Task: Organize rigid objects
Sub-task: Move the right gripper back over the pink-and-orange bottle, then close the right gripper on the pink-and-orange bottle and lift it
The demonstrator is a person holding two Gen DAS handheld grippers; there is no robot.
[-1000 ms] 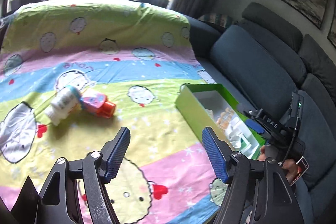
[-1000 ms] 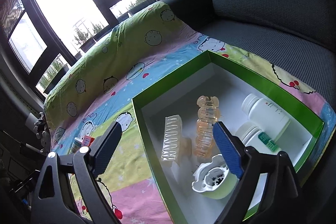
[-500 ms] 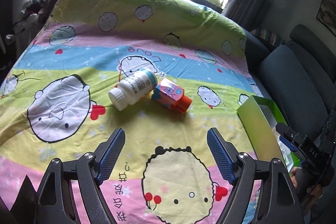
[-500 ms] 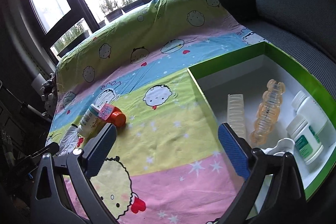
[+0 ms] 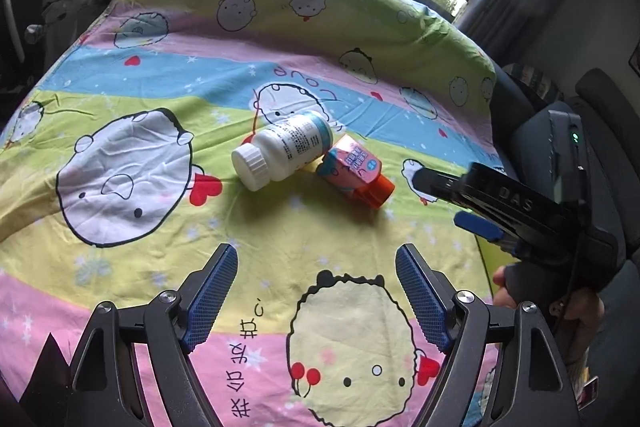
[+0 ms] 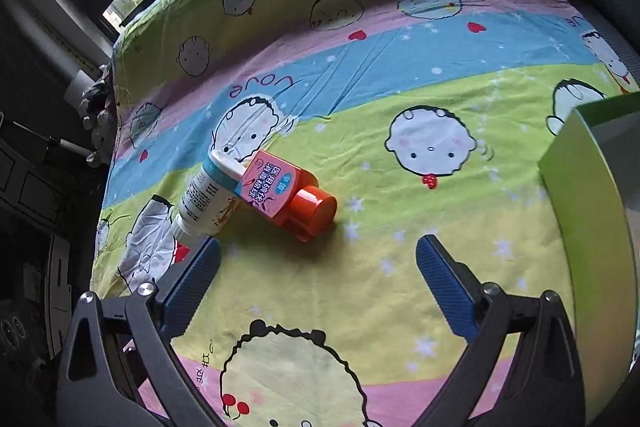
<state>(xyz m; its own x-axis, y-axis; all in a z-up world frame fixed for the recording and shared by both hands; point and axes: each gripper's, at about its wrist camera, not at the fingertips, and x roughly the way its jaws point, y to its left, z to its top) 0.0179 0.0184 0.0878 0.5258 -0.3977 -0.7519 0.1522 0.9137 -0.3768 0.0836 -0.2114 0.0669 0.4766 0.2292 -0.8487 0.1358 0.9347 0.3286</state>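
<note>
the right gripper (image 6: 318,279) had swung away from the green box (image 6: 588,211), which a second earlier filled its view with bottles and other pieces already lying inside, and now hung above the cartoon-print sheet (image 6: 420,227) with its jaws spread wide and nothing between them. only a corner of the box remained at the right edge of its view. ahead of its fingers lay the two items not yet put away: the pink bottle with the orange cap (image 6: 288,197) and the white pill bottle (image 6: 204,199), both on their sides and touching each other. the orange cap pointed toward the right gripper, and the pill bottle's cap sat just beside the tip of its left finger in that view. the left gripper (image 5: 316,287) had also turned from the box side toward the same pair, its jaws parted and empty, with the white pill bottle (image 5: 284,155) and the pink bottle (image 5: 354,173) lying a little way beyond its fingertips. in the left view the right gripper (image 5: 480,203) reached in from the right, held by a hand (image 5: 576,311). the change suggested that one drop into the box was finished and the next pick was beginning, and that these two bottles were the last loose things on the sheet. because they leaned together, lifting one would probably roll the other.
</note>
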